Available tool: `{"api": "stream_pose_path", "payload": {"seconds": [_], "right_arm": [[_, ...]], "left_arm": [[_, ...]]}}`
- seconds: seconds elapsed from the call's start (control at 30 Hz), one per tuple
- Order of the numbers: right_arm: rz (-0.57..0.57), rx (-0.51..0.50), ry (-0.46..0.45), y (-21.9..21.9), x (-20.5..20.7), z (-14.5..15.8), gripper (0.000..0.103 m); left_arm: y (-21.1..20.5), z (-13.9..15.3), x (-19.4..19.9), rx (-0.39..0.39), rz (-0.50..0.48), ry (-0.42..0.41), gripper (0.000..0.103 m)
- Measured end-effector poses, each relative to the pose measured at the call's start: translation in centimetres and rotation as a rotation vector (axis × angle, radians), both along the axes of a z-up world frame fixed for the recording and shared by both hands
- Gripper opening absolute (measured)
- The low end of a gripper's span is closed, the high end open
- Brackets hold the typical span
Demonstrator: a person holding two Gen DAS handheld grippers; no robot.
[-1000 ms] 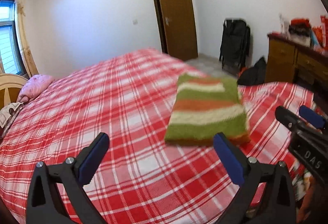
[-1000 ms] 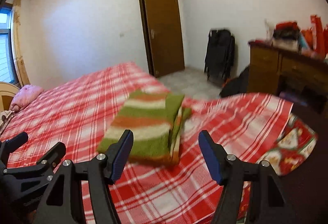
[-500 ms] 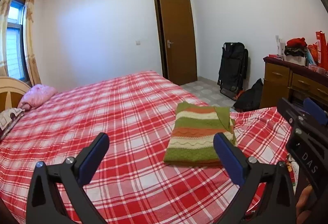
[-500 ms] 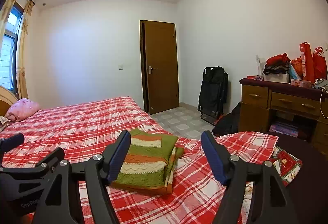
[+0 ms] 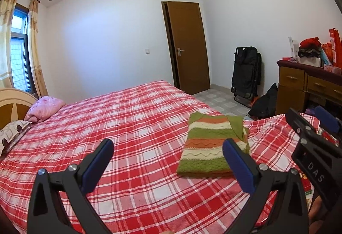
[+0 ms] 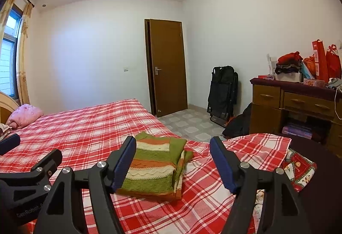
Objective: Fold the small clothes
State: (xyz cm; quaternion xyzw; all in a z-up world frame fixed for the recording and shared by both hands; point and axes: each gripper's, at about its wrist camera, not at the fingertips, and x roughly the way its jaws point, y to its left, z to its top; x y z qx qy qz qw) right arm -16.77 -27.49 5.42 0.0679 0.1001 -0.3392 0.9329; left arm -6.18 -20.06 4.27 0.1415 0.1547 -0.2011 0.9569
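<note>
A striped knit sweater in green, orange and cream lies folded into a neat rectangle on the red plaid bed, near its right foot corner. It also shows in the right wrist view. My left gripper is open and empty, held above the bed, left of and nearer than the sweater. My right gripper is open and empty, held above and short of the sweater. Each gripper shows at the edge of the other's view.
A pink pillow lies by the headboard at far left. A wooden dresser with bags and clothes on top stands at right. A folded black chair leans on the wall by the brown door. A dark bag lies on the floor.
Both grippers have lifted and pulled back from the sweater, so the views tilt up to show more wall and ceiling. The sweater stays folded on the bed.
</note>
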Motion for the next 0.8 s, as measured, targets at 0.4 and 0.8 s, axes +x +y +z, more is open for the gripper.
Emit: {"api": "stream_pose_path", "payload": {"seconds": [0.4,0.8], "right_arm": [[-0.006,0.022,0.006,-0.60,-0.04,-0.43,0.072],[-0.007,0.035,0.008,-0.90,0.06,-0.63,0.072]], "left_arm": [[-0.74,-0.43,0.09,0.016,0.006,0.014,0.103],[-1.05,-0.63,0.07,0.023,0.007,0.011,0.103]]}}
